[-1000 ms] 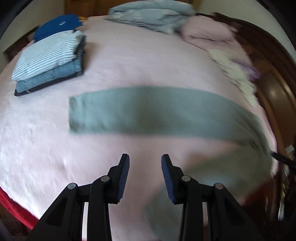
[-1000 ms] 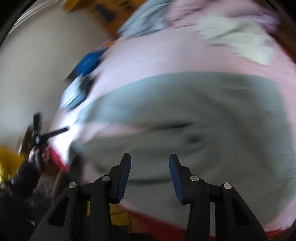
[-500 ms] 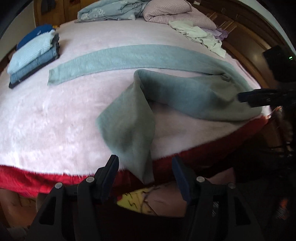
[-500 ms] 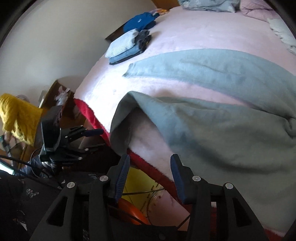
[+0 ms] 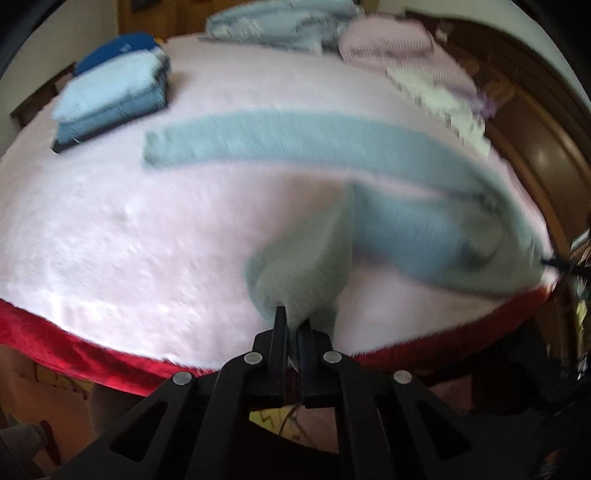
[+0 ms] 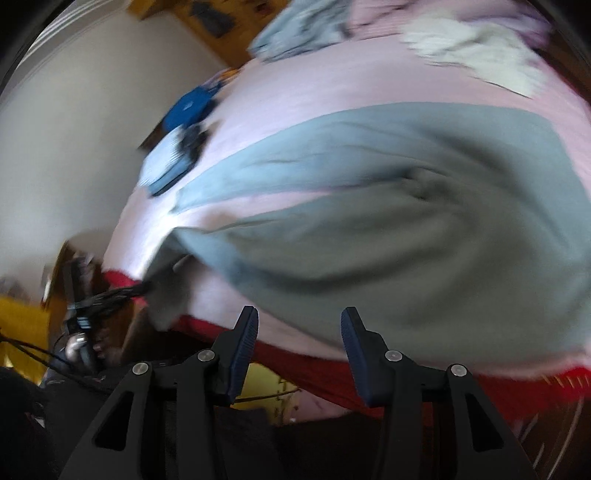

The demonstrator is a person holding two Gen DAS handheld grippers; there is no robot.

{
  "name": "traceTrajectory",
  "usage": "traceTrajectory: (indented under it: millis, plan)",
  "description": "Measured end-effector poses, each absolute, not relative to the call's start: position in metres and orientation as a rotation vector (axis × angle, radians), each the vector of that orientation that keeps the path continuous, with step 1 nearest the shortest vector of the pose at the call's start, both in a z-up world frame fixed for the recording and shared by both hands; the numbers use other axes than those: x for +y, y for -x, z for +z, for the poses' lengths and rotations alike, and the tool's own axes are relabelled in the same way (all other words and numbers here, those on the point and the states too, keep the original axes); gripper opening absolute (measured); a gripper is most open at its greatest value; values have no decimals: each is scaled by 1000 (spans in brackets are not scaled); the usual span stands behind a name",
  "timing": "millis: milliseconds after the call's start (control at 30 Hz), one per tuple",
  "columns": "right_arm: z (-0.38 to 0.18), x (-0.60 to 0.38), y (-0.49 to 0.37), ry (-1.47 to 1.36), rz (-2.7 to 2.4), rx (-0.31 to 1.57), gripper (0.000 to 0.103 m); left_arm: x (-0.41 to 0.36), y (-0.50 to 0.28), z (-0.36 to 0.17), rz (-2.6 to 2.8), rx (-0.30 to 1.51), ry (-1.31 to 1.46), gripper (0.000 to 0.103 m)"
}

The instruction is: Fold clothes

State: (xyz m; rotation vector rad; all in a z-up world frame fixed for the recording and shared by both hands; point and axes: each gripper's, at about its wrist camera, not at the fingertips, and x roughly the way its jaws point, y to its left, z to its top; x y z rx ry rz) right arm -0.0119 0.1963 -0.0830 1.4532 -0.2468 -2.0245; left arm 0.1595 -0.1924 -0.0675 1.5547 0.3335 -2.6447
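Observation:
A pair of grey trousers (image 5: pixel 295 144) lies across the pink blanket (image 5: pixel 110 240) of a bed. One leg is stretched flat toward the left. The other leg (image 5: pixel 306 273) is bunched and runs down to the near edge, where my left gripper (image 5: pixel 291 321) is shut on its end. In the right wrist view the wide waist part of the trousers (image 6: pixel 406 240) fills the middle. My right gripper (image 6: pixel 299 325) hangs open over the bed's near edge, with nothing between its blue pads (image 6: pixel 245 339). The left gripper (image 6: pixel 125 291) appears there at the far left, with cloth in it.
A folded stack of striped and denim clothes (image 5: pixel 114 99) and a blue item (image 5: pixel 114 51) sit at the back left. Light blue bedding (image 5: pixel 280 22), a pink pillow (image 5: pixel 388 40) and a crumpled white garment (image 5: pixel 439 99) lie at the back right. A wooden bed frame (image 5: pixel 535 122) borders the right side.
My left gripper went from open at the bed's edge to shut on the end of the hanging trouser leg. The right view swung from the bed's side to over the waist part.

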Motion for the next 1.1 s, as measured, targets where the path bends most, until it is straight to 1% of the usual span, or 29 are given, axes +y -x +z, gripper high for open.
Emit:
traceTrajectory:
  millis: [133,200,300,400,567,667,767,967,1100]
  plan:
    - [-98,260,0,-1529,-2148,-406,48,-206,-160,-32,-2694,393,-1387,2]
    - [-105,301,-8,-1558,-2237,-516,48,-213,-159,-14,-2718,412,-1308,2]
    - [-114,349,-14,-1572,-2320,-692,49,-216,-153,-9,-2736,387,-1274,2]
    - [-117,380,-16,-1544,-2375,-826,51,-217,-147,-16,-2719,373,-1278,2]
    - [-120,403,3,-1489,-2406,-932,52,-220,-147,-17,-2699,426,-1290,2]
    - [-132,417,24,-1495,-2389,-1051,52,-221,-144,-20,-2685,445,-1310,2]
    - [-147,428,34,-1539,-2388,-1115,52,-221,-143,-21,-2674,463,-1320,2]
    - [-159,429,46,-1485,-2308,-1206,52,-220,-138,-23,-2655,455,-1356,2]
    - [-169,424,51,-1539,-2296,-1222,52,-221,-135,-25,-2639,463,-1367,2]
